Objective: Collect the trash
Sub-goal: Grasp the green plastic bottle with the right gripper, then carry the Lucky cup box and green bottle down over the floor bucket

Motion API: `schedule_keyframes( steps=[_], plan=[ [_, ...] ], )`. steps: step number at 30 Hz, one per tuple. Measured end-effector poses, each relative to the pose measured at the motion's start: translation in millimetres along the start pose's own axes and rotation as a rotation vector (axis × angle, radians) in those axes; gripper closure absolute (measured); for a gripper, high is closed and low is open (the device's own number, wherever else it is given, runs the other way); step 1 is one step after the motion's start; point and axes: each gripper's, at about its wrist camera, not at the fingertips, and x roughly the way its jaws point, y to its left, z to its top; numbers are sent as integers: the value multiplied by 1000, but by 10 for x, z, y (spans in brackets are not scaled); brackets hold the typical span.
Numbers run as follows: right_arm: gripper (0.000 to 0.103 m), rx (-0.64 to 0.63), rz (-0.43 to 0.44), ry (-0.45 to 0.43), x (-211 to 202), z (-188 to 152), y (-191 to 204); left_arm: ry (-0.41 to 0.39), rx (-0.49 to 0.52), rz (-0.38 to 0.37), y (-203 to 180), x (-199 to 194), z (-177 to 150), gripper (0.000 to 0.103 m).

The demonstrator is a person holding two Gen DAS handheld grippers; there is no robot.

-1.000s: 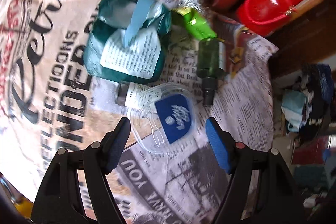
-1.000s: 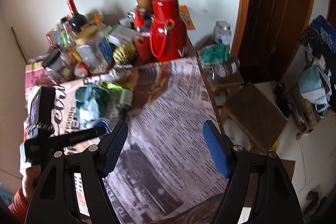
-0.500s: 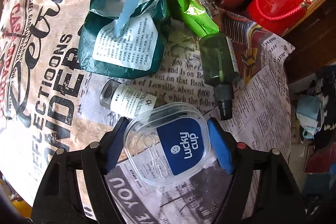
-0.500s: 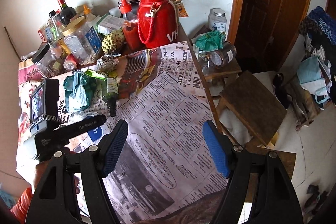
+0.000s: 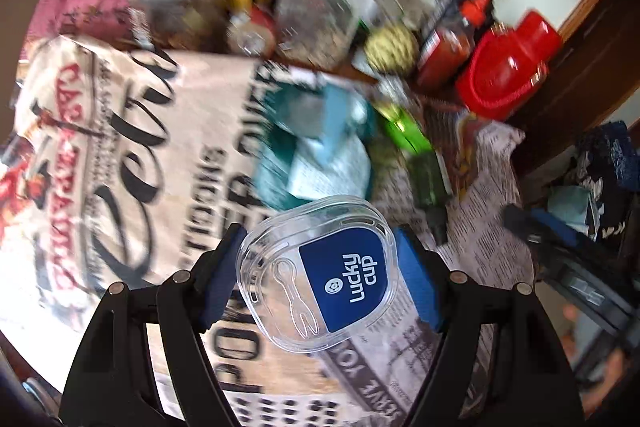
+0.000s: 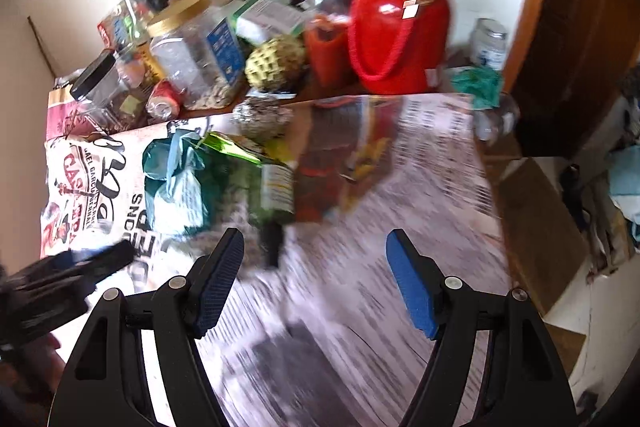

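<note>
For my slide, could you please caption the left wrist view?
Left gripper holds a clear Lucky Cup lid above the newspaper-covered table.

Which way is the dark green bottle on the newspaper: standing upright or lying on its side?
Lying on its side. The dark green bottle rests flat on the newspaper, black cap towards the camera, label facing up.

The tabletop is covered by printed newspaper sheets. On the paper are laid a teal bag, a green bottle on its side and a foil ball. Along the back edge, jars and a red flask are crowded together.
</note>
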Motion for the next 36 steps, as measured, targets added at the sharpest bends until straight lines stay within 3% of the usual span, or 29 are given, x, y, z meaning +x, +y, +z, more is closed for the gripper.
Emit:
schedule_keyframes(
  steps=[4, 8, 12, 14, 17, 23, 27, 36],
  plan=[
    [35, -27, 15, 52, 399, 105, 131, -35, -19, 15, 201, -121, 79, 29],
    [53, -49, 34, 123, 741, 167, 245, -45, -6, 36, 292, -159, 105, 29],
    [54, -75, 8, 140, 875, 155, 327, -42, 19, 41, 256, -152, 108, 29],
    [64, -87, -3, 138, 886, 144, 351, -43, 29, 36, 208, -134, 124, 29],
    [64, -88, 0, 124, 816, 108, 330, -51, 41, 28, 134, -167, 154, 29],
    [64, -69, 23, 54, 309, 69, 138, -97, 72, 7, -157, -363, 193, 29],
    [64, -62, 44, -32, -293, 21, -79, -144, 90, 0, -394, -600, 161, 29],
    [64, -111, 76, -256, -1591, -108, -419, -278, 100, 10, -1002, -1337, -280, 29]
  ],
)
